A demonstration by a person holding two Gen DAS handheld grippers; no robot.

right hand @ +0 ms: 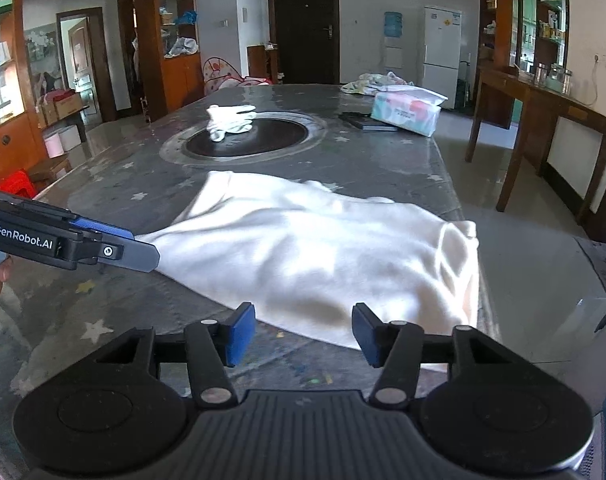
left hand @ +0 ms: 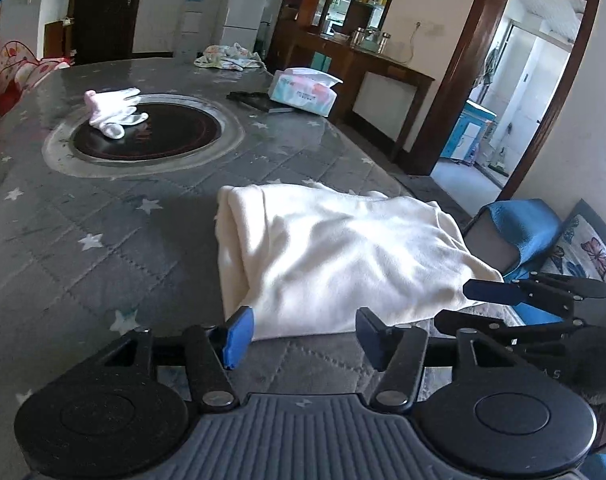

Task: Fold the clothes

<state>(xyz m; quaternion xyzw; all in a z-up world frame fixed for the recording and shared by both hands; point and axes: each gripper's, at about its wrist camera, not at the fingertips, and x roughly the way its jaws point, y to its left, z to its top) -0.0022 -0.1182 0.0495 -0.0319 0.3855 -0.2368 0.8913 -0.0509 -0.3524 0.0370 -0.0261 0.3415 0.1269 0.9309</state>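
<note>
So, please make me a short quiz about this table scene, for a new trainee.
1. True or false: the left claw is shut on the white garment.
2. What lies on the dark round plate: A) white gloves, B) a tissue pack, C) a book?
3. Which side of the garment hangs over the table edge, seen from the right wrist?

Key: 1 false, both claws are open. 2 A, the white gloves. 3 the right side.
</note>
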